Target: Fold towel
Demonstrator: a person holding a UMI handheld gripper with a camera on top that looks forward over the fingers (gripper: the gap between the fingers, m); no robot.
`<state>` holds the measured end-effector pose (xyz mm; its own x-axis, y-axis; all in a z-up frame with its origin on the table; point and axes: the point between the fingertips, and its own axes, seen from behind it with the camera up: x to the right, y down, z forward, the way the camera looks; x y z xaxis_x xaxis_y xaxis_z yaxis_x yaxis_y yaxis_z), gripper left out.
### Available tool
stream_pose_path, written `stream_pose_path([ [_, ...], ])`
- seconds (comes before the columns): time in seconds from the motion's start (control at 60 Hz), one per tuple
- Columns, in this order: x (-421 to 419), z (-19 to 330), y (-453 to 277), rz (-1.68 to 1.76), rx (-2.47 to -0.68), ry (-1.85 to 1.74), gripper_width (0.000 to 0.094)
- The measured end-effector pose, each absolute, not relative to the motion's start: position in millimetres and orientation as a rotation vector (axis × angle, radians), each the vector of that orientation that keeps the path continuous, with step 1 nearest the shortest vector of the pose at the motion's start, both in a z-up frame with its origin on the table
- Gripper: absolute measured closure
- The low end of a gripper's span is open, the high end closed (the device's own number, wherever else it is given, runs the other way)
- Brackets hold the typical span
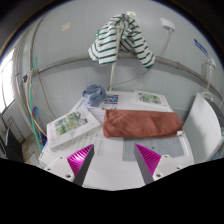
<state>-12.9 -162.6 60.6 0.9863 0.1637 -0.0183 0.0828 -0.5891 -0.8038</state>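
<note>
We hold the gripper (pixel 114 160) with fingers apart; the towel (pixel 142 123) lies just ahead, centre-right of frame, long axis crosswise.

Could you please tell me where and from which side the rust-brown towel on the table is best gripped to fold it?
The rust-brown cloth towel lies flat and wide just beyond the open gripper. I would probably pinch a corner of its near edge, coming in low from the gripper's side, since that edge faces the fingers and can be lifted over toward the far edge.
</note>
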Motion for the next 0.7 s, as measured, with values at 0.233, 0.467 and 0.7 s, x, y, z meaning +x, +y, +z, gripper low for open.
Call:
stream_pose_path([
  [0.233, -14.9, 14.2, -55.5, 0.025, -2.213, -0.271, 0.0146],
  [0.467, -3.9, -23.9, -65.8, 0.057, -2.255, -0.379, 0.0575],
  [0.7, 22.4, -23.1, -77.6, -0.013, -2.203, -0.369, 0.0905],
])
